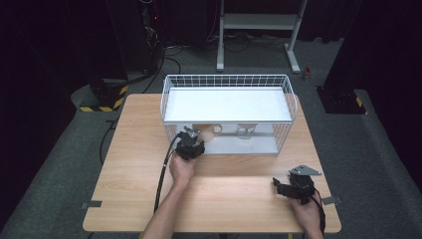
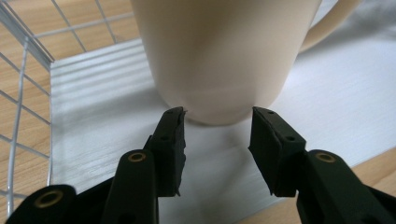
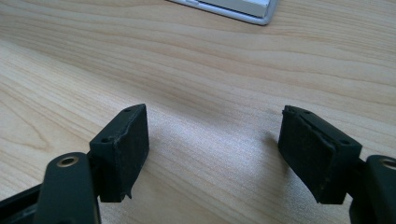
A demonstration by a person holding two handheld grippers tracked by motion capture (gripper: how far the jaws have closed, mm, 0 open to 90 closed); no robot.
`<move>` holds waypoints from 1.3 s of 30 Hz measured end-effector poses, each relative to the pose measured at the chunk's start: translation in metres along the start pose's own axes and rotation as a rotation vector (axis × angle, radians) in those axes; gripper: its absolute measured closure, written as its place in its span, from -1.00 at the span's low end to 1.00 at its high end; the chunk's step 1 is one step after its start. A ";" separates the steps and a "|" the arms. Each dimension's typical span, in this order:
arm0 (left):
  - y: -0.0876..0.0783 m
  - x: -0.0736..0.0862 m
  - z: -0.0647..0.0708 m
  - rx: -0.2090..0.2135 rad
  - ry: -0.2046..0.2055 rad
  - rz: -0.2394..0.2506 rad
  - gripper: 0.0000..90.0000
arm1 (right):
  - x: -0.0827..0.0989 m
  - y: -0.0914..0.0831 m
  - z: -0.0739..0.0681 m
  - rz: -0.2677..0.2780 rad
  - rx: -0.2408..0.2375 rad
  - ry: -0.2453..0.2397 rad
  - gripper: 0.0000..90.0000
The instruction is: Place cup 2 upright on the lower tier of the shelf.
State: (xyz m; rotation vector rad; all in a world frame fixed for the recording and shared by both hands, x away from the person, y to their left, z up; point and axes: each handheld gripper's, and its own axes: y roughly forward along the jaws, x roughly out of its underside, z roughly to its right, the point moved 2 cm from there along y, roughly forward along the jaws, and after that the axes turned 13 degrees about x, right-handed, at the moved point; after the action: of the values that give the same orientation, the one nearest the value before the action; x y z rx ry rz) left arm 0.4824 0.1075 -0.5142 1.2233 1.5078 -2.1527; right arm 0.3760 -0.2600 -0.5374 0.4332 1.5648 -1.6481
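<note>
**woodgrain_sam:** Starting nearest the person: the right gripper (image 1: 293, 188) is sitting low on the table (image 1: 139, 164) around 5 o'clock, jaws spread wide and gripping nothing. In the right gripper view (image 3: 212, 149) there's just bare wood showing between the two black pads.

**rackwatcher:** Yep. Moving out, the left hand (image 1: 182, 168) is reaching toward 12 o'clock from the middle of the table, poking the left gripper (image 1: 191, 144) into the open front of the white wire basket (image 1: 226, 79).

**woodgrain_sam:** And the jaws there? In the left gripper view (image 2: 217, 116) they're sitting either side of the beige mug's (image 2: 219, 56) base.

**rackwatcher:** They're narrowed right down, tips level with the mug's bottom edge. The left tip looks like it's touching; whether both pads are actually pressing, I can't tell.

**woodgrain_sam:** Mug's standing upright on the basket's white lower shelf (image 2: 102, 116), near its left front corner, handle pointing off to 2 o'clock in that view.

**rackwatcher:** Farther right on that shelf a glass mug (image 1: 245, 131) is standing, well apart from the beige one.
</note>
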 end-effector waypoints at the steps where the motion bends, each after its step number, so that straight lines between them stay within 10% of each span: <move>1: 0.000 -0.002 0.000 -0.010 0.018 -0.004 0.27 | 0.000 0.000 0.000 0.000 0.000 0.000 -0.45; 24: 0.009 -0.013 -0.002 -0.028 -0.010 -0.026 0.47 | 0.000 0.000 0.000 0.000 0.000 0.000 -0.45; 39: -0.007 -0.012 0.010 0.021 0.041 0.016 0.12 | 0.000 0.000 0.000 0.000 0.000 -0.001 -0.45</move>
State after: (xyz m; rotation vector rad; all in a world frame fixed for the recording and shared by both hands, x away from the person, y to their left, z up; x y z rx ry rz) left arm 0.4808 0.0988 -0.4996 1.2901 1.4898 -2.1510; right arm 0.3760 -0.2601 -0.5374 0.4330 1.5641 -1.6478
